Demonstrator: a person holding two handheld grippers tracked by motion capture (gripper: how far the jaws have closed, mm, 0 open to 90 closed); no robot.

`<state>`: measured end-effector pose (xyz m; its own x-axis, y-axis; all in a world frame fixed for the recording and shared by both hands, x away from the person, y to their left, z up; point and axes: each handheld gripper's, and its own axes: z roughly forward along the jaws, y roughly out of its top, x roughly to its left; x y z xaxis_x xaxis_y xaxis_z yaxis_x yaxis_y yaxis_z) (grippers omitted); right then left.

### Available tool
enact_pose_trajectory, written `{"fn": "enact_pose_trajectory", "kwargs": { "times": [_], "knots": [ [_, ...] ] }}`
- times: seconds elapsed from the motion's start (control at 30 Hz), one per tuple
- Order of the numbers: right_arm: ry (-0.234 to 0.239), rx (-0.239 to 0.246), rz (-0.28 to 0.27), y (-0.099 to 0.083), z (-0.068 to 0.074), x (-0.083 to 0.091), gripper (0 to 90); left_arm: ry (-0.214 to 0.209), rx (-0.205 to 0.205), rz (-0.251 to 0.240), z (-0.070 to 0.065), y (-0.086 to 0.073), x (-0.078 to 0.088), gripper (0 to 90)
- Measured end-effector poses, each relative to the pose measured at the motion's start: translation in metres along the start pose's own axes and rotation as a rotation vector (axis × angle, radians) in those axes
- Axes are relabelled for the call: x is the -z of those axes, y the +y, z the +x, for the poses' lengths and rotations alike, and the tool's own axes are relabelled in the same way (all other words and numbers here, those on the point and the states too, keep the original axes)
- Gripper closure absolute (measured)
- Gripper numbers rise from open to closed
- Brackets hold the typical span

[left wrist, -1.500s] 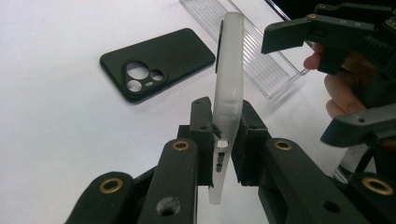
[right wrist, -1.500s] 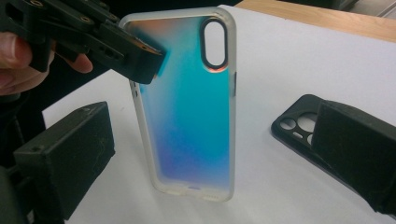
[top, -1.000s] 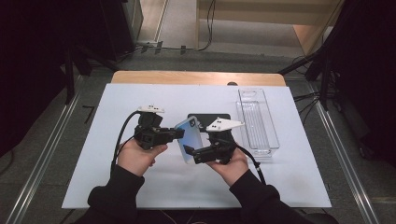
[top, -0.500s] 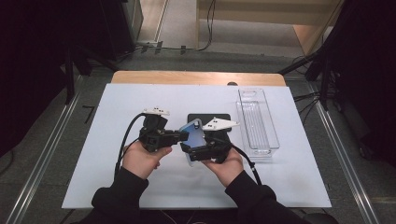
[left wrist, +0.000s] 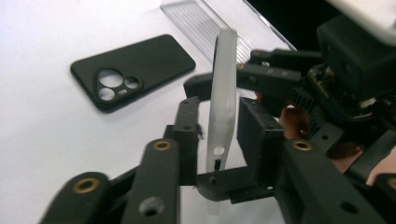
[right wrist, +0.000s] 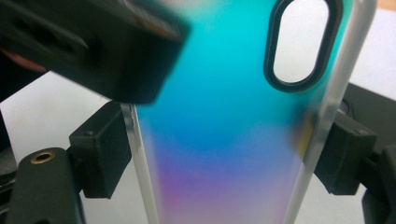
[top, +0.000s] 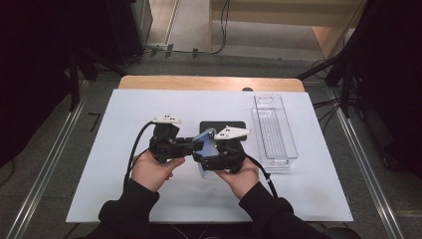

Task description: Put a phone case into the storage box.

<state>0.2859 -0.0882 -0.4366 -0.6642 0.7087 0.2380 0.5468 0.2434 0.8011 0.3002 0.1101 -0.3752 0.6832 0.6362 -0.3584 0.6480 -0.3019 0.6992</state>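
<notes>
A translucent phone case, shading from teal to purple with frosted edges, is being held up above the white table between both grippers. The right gripper is clamping its two long edges, while the left gripper is pinching its flat faces near one end. A black phone case is lying flat just beyond, and a clear plastic tray is sitting to the right.

Frosted, translucent plastic phone case with glossy blue-to-purple sheen; matt black case lying on smooth white table sheet; clear ribbed plastic tray; matt black plastic jaws with brass rivets.
</notes>
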Motion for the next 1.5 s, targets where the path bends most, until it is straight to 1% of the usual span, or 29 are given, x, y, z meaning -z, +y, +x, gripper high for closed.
{"fn": "enact_pose_trajectory", "kwargs": {
  "times": [0.1, 0.17, 0.23, 0.3, 0.33, 0.37, 0.43, 0.47, 0.53, 0.6, 0.63, 0.67, 0.7, 0.8, 0.83, 0.87, 0.93, 1.0, 1.07, 1.17, 1.23, 1.37, 1.43, 1.5],
  "knots": [
    [-0.002, 0.006, 0.004, -0.001, 0.000, -0.001, 15.7, 0.003, 0.001, -0.008, 0.002, 0.001, 0.003, 64.9],
    [-0.011, 0.004, 0.007, -0.001, -0.003, -0.002, 15.7, 0.003, 0.006, -0.011, 0.003, 0.001, 0.006, 61.8],
    [-0.022, -0.003, 0.015, -0.002, -0.007, -0.002, 15.7, 0.001, 0.000, -0.014, 0.003, 0.002, 0.008, 57.6],
    [-0.029, -0.011, 0.017, -0.003, -0.011, -0.002, 15.7, 0.001, 0.002, -0.015, 0.004, 0.002, 0.009, 50.8],
    [-0.033, -0.014, 0.017, -0.003, -0.013, -0.002, 15.7, -0.004, -0.004, -0.021, 0.005, 0.001, 0.010, 47.4],
    [-0.033, -0.021, 0.015, -0.003, -0.015, -0.001, 15.6, -0.007, -0.013, -0.022, 0.006, 0.001, 0.010, 44.3],
    [-0.037, -0.026, 0.010, -0.002, -0.018, 0.000, 15.6, -0.028, -0.032, -0.029, 0.008, 0.000, 0.011, 39.0],
    [-0.042, -0.024, 0.007, -0.002, -0.019, 0.001, 15.7, -0.037, -0.041, -0.032, 0.009, 0.000, 0.011, 37.2],
    [-0.038, -0.024, 0.004, -0.001, -0.022, 0.003, 15.6, -0.051, -0.075, -0.034, 0.011, -0.002, 0.011, 36.3],
    [-0.033, -0.023, 0.011, -0.001, -0.024, 0.004, 15.6, -0.038, -0.112, -0.032, 0.011, -0.004, 0.011, 33.7],
    [-0.036, -0.022, 0.011, -0.001, -0.025, 0.004, 15.6, -0.037, -0.128, -0.028, 0.011, -0.006, 0.010, 33.7],
    [-0.033, -0.024, 0.011, -0.001, -0.026, 0.005, 15.6, -0.046, -0.146, -0.023, 0.012, -0.008, 0.009, 33.4],
    [-0.032, -0.026, 0.012, -0.001, -0.027, 0.006, 15.6, -0.048, -0.159, -0.020, 0.013, -0.010, 0.009, 30.7],
    [-0.024, -0.018, 0.005, 0.000, -0.030, 0.009, 15.6, -0.055, -0.180, 0.009, 0.015, -0.015, 0.006, 30.2],
    [-0.021, -0.018, 0.004, 0.000, -0.031, 0.011, 15.6, -0.070, -0.178, 0.014, 0.016, -0.017, 0.005, 30.2],
    [-0.016, -0.017, 0.002, 0.001, -0.032, 0.012, 15.6, -0.082, -0.179, 0.016, 0.017, -0.019, 0.005, 30.2],
    [-0.005, -0.014, -0.001, 0.002, -0.035, 0.015, 15.6, -0.102, -0.174, 0.004, 0.020, -0.024, 0.004, 30.2],
    [0.004, -0.015, -0.005, 0.003, -0.037, 0.019, 15.6, -0.112, -0.174, 0.002, 0.024, -0.028, 0.004, 30.2],
    [0.020, -0.018, -0.001, 0.004, -0.039, 0.021, 15.6, -0.110, -0.181, 0.007, 0.027, -0.032, 0.004, 30.2],
    [0.025, -0.005, 0.015, 0.006, -0.041, 0.025, 15.6, -0.086, -0.206, 0.005, 0.030, -0.040, 0.003, 30.2],
    [0.036, 0.003, 0.014, 0.007, -0.042, 0.027, 15.6, -0.083, -0.216, 0.012, 0.033, -0.046, 0.002, 30.1],
    [0.066, 0.018, 0.007, 0.009, -0.043, 0.032, 15.6, -0.096, -0.195, 0.020, 0.037, -0.055, 0.003, 30.1],
    [0.077, 0.036, 0.006, 0.011, -0.044, 0.035, 15.6, -0.095, -0.194, 0.021, 0.039, -0.058, 0.003, 30.1],
    [0.095, 0.046, 0.021, 0.013, -0.045, 0.036, 15.6, -0.092, -0.198, 0.022, 0.041, -0.062, 0.004, 30.1]
  ]
}}
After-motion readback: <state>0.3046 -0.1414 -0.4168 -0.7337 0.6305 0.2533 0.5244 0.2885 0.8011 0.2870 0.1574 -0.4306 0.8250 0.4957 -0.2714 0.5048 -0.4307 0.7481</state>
